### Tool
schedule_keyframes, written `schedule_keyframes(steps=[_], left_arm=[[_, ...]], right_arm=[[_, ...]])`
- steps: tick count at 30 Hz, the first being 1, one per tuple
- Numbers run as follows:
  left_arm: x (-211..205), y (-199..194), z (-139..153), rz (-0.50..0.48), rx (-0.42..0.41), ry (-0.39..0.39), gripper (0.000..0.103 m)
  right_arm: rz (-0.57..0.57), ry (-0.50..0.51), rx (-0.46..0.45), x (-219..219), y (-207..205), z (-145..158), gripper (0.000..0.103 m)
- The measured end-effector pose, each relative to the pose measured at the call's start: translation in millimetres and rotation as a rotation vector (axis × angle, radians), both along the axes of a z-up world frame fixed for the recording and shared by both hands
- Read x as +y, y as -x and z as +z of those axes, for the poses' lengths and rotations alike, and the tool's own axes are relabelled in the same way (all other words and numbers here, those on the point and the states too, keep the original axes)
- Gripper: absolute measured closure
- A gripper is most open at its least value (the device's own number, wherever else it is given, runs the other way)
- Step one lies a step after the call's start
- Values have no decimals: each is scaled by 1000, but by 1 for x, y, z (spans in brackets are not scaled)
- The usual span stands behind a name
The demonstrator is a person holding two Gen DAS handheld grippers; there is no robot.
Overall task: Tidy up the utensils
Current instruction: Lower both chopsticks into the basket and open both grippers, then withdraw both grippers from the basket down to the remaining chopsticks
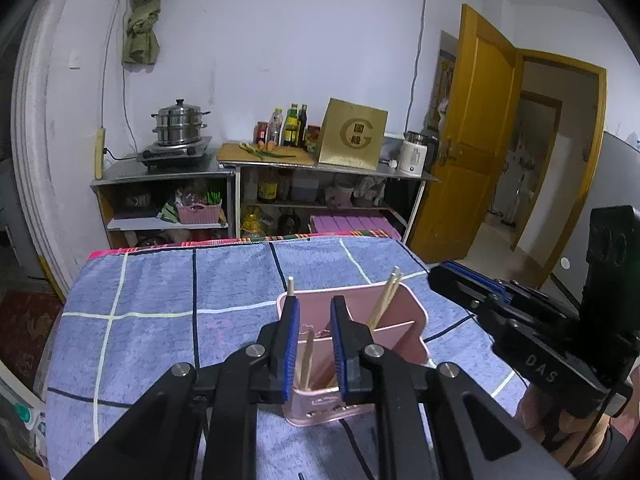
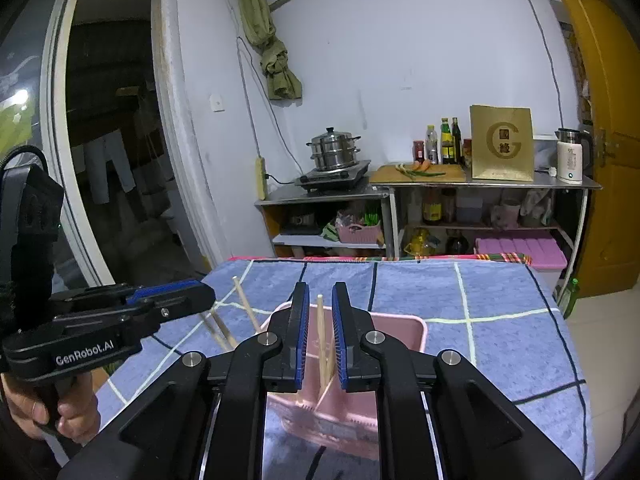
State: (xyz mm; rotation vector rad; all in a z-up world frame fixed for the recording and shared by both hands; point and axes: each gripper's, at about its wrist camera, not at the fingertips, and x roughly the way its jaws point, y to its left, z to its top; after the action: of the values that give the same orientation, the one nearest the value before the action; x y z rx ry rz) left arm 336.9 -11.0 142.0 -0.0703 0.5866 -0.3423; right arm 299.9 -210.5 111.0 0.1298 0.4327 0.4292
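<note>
Both claws, left (image 1: 315, 344) and right (image 2: 321, 334), tilt down over the pink holder (image 1: 404, 312), slightly parted, chopsticks (image 2: 321, 336) loose between

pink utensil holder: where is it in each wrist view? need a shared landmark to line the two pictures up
Left wrist: pink utensil holder sits low centre, just behind the left gripper, chopsticks standing in it.
Right wrist: the holder is low centre again, behind the right gripper, its rim showing on the right.
Shared landmark: the gold box on the back counter.
</note>
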Motion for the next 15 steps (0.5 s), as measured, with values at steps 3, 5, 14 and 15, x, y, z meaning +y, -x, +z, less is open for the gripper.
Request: schedule_keyframes(steps=[3,5,14,15], left_arm=[[2,21,-1,16,-21,-2,88],[3,32,-3,20,-21,-1,88],[-1,95,-18,26,-39,-10,88],[-1,101,-20,23,-41,-9,88]], right_arm=[[-6,0,-5,-5,17,1,91],[-6,4,-7,-9,29,-1,91],[-14,5,-13,-24,81,-9,84],[-11,7,-12,-25,87,-10,82]])
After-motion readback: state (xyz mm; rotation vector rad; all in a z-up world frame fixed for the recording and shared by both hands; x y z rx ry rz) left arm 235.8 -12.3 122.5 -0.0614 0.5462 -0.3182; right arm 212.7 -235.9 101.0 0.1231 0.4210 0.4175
